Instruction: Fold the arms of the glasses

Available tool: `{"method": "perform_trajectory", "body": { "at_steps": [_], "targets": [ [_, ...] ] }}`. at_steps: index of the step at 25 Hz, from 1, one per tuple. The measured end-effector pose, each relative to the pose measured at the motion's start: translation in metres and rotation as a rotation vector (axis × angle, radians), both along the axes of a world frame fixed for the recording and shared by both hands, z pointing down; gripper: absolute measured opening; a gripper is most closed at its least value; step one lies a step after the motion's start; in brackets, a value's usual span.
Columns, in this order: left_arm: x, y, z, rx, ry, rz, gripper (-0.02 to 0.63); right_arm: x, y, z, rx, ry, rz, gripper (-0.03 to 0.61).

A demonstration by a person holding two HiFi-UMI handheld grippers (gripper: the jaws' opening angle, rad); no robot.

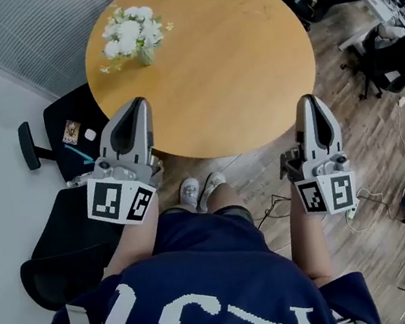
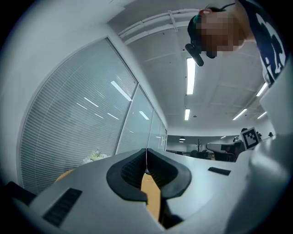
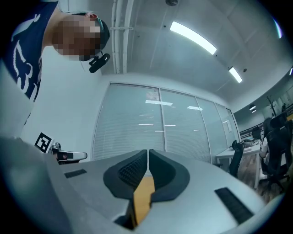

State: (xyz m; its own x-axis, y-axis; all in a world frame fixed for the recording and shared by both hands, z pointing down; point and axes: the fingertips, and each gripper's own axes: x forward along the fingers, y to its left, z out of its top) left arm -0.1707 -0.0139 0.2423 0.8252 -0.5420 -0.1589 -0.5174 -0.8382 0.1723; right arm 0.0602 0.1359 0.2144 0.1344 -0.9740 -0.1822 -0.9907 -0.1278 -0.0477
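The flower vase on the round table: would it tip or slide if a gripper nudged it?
Probably top-heavy: the white blooms spread much wider than the small vase, so a high push could tip it. A low nudge would likely slide it, as the table looks smooth.

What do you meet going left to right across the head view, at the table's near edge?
Black chair → left gripper → shoes → right gripper → dark office chair at far right.
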Motion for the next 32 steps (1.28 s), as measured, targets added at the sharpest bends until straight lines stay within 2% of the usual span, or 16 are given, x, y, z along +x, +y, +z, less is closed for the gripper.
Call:
{"method": "perform_trajectory", "body": {
  "at_steps": [4, 8, 12, 20, 32],
  "targets": [
    [0.022, -0.013, 0.013, -0.031, -0.045, -0.019, 0.017, 0.023, -0.033, 0.006, -0.027, -0.001, -0.057, 0.034],
    [0.05, -0.034, 0.015, -0.024, -0.055, -0.06, 0.017, 0.057, -0.069, 0.004, -0.003, -0.013, -0.103, 0.034],
    [0.092, -0.059, 0.011, -0.001, -0.068, -0.094, 0.017, 0.097, -0.096, 0.0, 0.014, -0.005, -0.147, 0.034],
    [0.17, -0.08, 0.012, 0.025, -0.09, -0.102, 0.017, 0.172, -0.119, 0.012, 0.021, -0.047, -0.189, 0.034],
    [0.217, -0.111, 0.021, 0.004, -0.124, -0.079, 0.017, 0.206, -0.156, 0.035, -0.019, -0.109, -0.204, 0.034]
  ]
}}
